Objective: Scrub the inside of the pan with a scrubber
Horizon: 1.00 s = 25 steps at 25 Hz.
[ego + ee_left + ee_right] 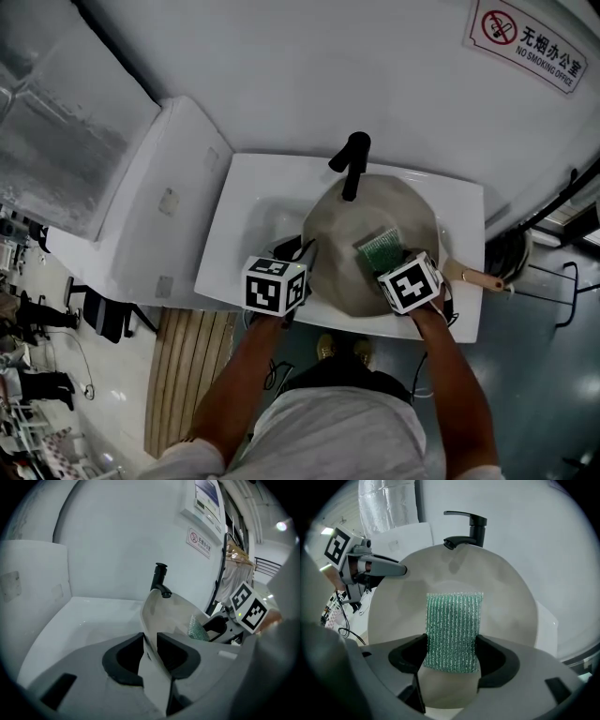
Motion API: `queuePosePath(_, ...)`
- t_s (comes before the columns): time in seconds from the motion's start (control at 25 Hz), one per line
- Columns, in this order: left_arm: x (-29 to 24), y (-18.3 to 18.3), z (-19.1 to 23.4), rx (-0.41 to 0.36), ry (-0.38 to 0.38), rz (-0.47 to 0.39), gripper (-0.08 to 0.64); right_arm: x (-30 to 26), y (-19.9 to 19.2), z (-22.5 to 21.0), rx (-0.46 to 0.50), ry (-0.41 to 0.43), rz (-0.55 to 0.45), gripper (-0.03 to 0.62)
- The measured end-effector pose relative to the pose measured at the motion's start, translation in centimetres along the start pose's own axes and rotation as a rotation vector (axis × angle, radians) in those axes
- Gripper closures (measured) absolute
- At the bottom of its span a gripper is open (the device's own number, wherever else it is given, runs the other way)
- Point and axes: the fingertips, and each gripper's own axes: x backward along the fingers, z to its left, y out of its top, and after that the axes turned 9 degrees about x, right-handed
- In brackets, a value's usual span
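Forearms (246, 375) are being stretched over the sink (246, 192) in the head view, pan (342, 258) tilted inside. Pan rim is being clamped by the left gripper (150, 644) in its view. Scrubber (453, 625) is being gripped by the right gripper (451, 645) at the pan's inside in its view.

The scrubber (453, 630) is green with glittery ribbed stripes, the pan (511, 602) beige, the faucet (352, 164) black, the sink (246, 216) white.

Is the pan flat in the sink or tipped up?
Tipped up: the left hand-held gripper clamps the pan by its raised rim.
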Motion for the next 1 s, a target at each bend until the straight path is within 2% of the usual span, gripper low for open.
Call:
queuePosePath(0.2,0.2,0.1,-0.1,-0.018,0.013,-0.004,0.457,0.7,0.2,-0.4,-0.001,-0.013,-0.025,0.261)
queuePosePath(0.32,0.7,0.5,-0.1,-0.028,0.012,-0.014,0.411,1.9,1.1,-0.8,-0.004,-0.022,-0.073,0.261)
queuePosePath(0.48,2.4,1.8,-0.1,-0.055,0.024,-0.056,0.402,4.4,2.6,-1.6,-0.005,-0.039,-0.153,0.261)
queuePosePath(0.64,5.0,5.0,-0.8,-0.072,0.020,-0.174,0.402,8.0,5.0,-2.5,-0.007,-0.066,-0.274,0.261)
queuePosePath(1.0,11.2,14.8,-7.3,-0.173,-0.112,-0.504,0.402,17.1,11.4,-3.6,-0.022,-0.102,-0.578,0.261)
